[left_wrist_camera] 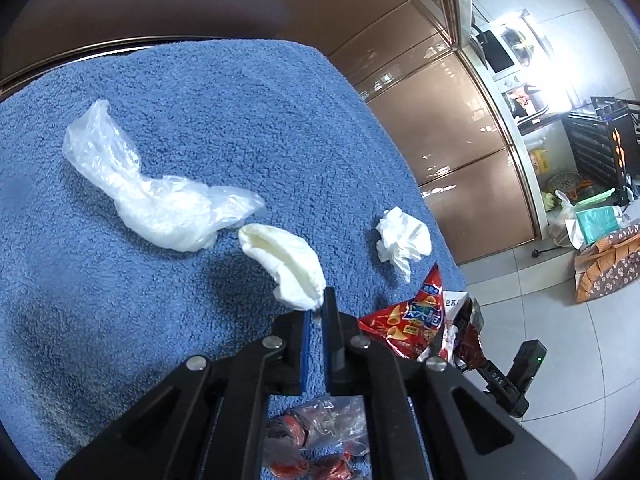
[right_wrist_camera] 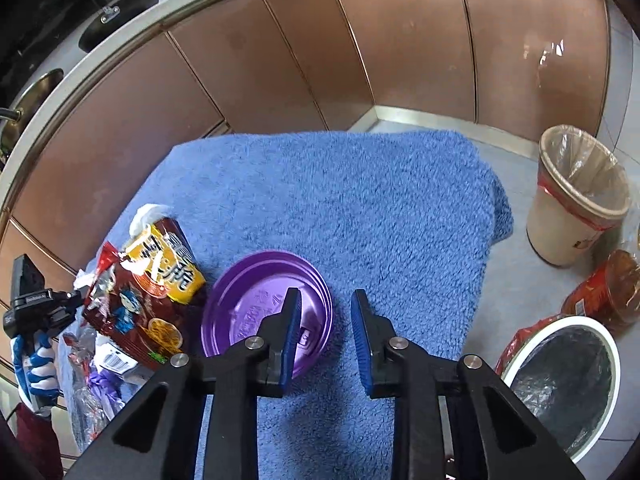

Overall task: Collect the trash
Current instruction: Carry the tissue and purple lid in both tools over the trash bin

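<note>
My left gripper [left_wrist_camera: 316, 310] pinches a crumpled white paper wad [left_wrist_camera: 286, 266]; my right gripper [right_wrist_camera: 326, 300] gapes empty beside a round purple plastic lid [right_wrist_camera: 256, 312].

A home kitchen is showing: glossy copper-brown cabinet doors [right_wrist_camera: 280, 60] at twelve o'clock, a white microwave oven [left_wrist_camera: 502, 46] sitting at two o'clock, pans [right_wrist_camera: 116, 16] hanging at eleven o'clock.

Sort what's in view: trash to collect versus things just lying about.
Trash job:
white wad, pinched in the left gripper
plastic bag
tissue
snack bags
purple lid, under the open right gripper
lined bins

Just lying about:
blue towel
cabinets
pan
</note>
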